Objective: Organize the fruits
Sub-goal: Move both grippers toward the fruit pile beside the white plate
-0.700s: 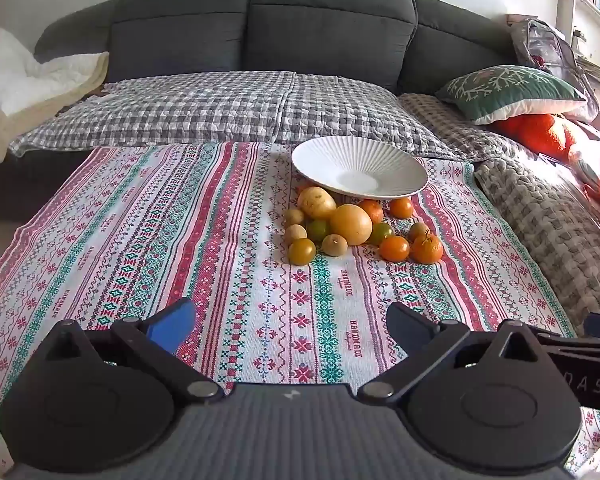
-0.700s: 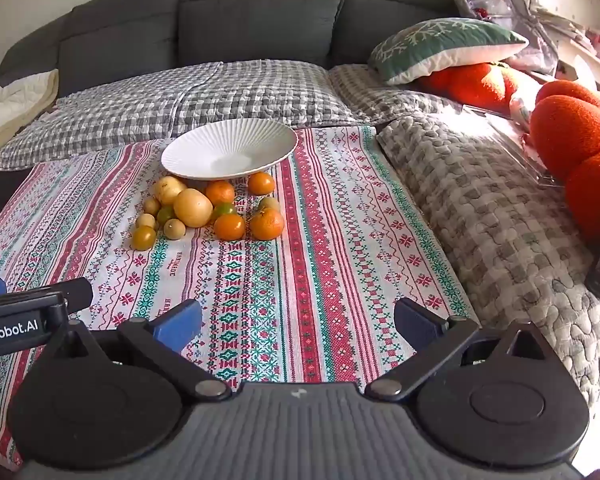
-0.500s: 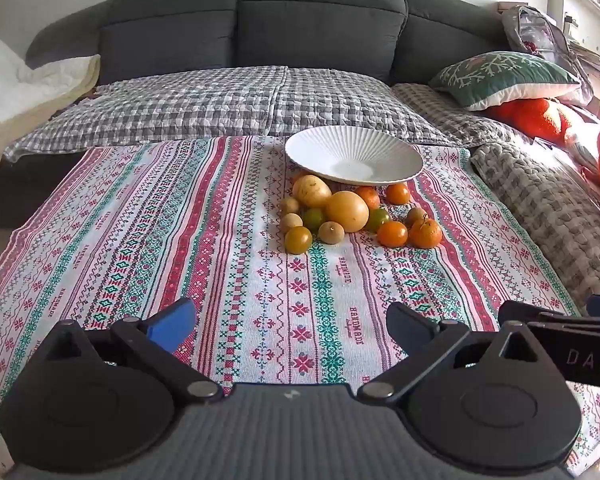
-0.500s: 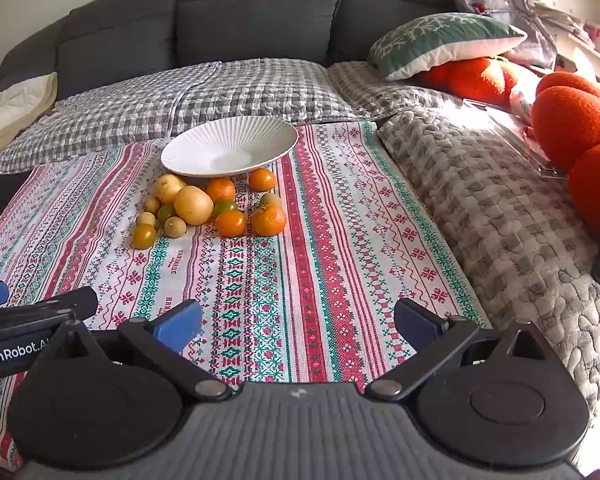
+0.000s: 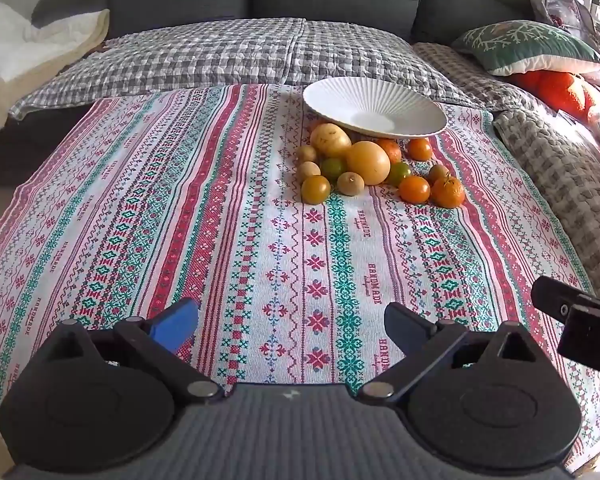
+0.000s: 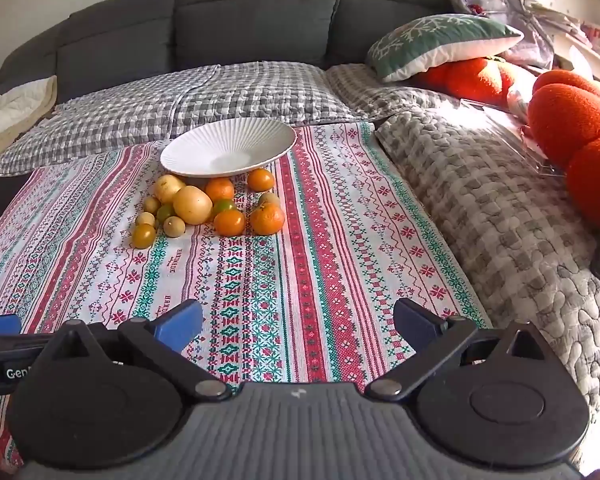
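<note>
Ahead of the jaws a striped embroidered cloth covers the seat of a dark grey sofa. Beyond it lies a grey checked quilt; right of the jaws, a green snowflake cushion and sunlit orange plush pillows

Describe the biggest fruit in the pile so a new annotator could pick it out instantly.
Find the white ribbed plate at the far end of the striped cloth; the fruit pile lies on the cloth just in front of its near rim. The big yellow fruit sits mid-pile. It is round, smooth, pale yellow-orange and clearly larger than the small oranges, green fruits and brownish ones around it.
</note>
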The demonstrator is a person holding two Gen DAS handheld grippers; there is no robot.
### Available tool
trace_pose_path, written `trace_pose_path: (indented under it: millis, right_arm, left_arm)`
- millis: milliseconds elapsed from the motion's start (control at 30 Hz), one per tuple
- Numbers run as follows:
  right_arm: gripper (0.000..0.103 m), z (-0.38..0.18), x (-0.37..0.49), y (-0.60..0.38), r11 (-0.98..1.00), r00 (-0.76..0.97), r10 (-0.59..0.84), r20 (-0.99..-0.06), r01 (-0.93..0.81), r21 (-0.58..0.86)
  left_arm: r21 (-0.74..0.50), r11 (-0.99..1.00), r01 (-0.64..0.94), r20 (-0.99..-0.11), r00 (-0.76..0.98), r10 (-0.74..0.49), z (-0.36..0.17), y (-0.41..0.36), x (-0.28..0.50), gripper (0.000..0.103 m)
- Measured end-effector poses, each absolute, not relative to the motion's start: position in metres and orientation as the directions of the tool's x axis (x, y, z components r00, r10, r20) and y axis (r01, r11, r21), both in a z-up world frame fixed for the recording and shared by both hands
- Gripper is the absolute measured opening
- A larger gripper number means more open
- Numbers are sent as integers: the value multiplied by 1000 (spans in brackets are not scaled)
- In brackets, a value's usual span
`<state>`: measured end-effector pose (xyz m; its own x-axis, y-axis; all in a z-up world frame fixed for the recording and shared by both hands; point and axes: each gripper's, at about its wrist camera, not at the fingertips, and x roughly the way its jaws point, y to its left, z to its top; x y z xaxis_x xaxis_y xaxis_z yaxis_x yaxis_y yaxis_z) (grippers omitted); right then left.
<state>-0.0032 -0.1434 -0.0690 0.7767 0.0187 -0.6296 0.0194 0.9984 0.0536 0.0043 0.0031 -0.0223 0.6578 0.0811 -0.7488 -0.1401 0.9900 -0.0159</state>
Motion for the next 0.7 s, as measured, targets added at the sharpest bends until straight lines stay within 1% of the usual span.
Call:
trace_pose_path:
  millis: [100,133,300,500,600,700]
  right_arm:
    - [102,-70,-3,-147,998,775,13,-632,28,56]
    - [102,-71,-2,-147,998,774,12,-634,31,57]
    - [102,-73,-2,-149,998,760,-1,-650,45,51]
    - [100,-76,0,-153,996,745,0,-667,62,69]
    - [99,-77,0,-155,994,739,3,-673,73,84]
    - [99,-78,1,-155,993,734,-1,-679,78,84]
  left_arm:
    - [-26,984,-177,-685,720,111,-13,9,-2,97]
    - [-32,984,-178,-675,729,110,-11,10,-3,97]
    - [-96,984,-153,-685,727,46,-5,9,-1,97]
    - [-51,994,-97,-624,780,44,-3,-4,-8,97]
    - [-60,995,-75,-619,785,22,-1,-5,-10,96]
    - [-51,995,-82,-622,782,33,-2,-7,-9,96]
